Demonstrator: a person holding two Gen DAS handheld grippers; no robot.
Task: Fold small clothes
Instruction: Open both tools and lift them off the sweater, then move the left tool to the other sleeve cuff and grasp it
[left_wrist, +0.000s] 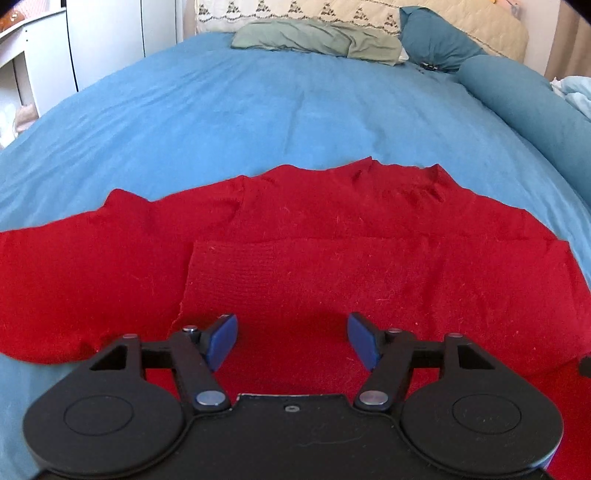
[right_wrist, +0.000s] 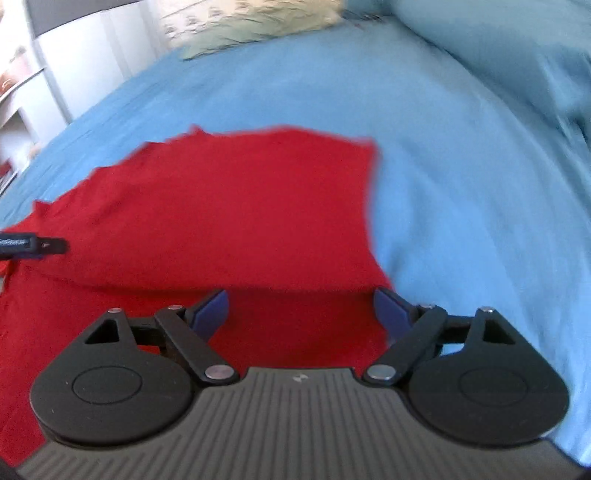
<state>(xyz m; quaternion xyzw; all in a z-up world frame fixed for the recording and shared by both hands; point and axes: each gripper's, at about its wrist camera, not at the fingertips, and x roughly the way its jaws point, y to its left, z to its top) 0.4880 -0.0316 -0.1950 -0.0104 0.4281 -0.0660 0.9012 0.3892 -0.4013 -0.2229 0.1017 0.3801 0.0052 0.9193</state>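
Note:
A red knit sweater (left_wrist: 332, 229) lies spread on the blue bed cover (left_wrist: 221, 110), one sleeve reaching out to the left and a folded panel across its middle. My left gripper (left_wrist: 291, 338) is open and empty, low over the sweater's near part. In the right wrist view the sweater (right_wrist: 221, 206) shows with its right edge folded in. My right gripper (right_wrist: 301, 314) is open and empty over the sweater's near right edge. The tip of the left gripper shows at the left edge of that view (right_wrist: 33, 245). The right wrist view is blurred.
A green pillow (left_wrist: 317, 38) and a patterned cream cushion (left_wrist: 295, 13) lie at the bed's head. A teal bolster (left_wrist: 524, 96) runs along the right side. White furniture (left_wrist: 44, 55) stands to the left of the bed.

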